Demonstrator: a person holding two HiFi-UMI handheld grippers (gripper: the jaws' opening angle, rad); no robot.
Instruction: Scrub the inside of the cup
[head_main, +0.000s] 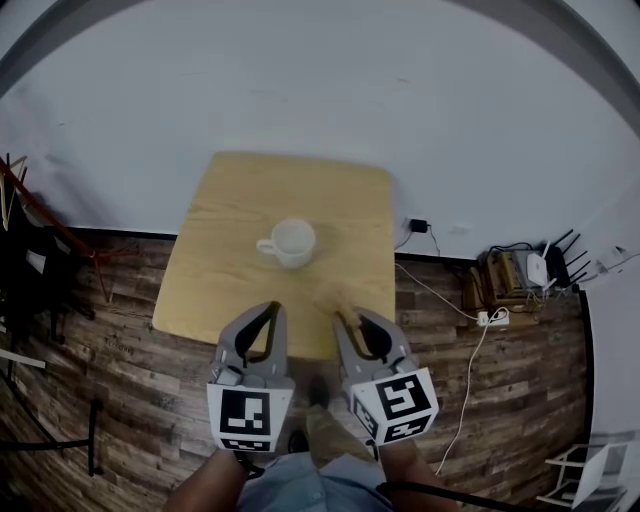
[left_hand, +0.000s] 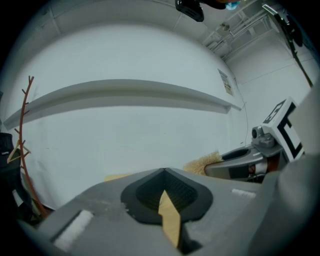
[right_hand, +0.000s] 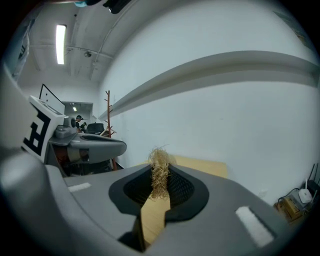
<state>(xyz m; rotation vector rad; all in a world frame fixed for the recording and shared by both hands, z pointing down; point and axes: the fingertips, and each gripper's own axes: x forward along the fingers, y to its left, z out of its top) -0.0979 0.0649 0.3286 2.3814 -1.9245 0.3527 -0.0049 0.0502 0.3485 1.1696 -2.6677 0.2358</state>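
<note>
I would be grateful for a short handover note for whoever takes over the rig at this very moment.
Left gripper: shut, empty, held near the table's front edge.
Right gripper: shut on a fibrous scrubber, whose tuft pokes out past the jaws.
Cup: upright in the middle of the table, handle toward the left, apart from both grippers.
Done: scrubber is gripped.
Left: probably steady the cup, then scrub its inside.
</note>
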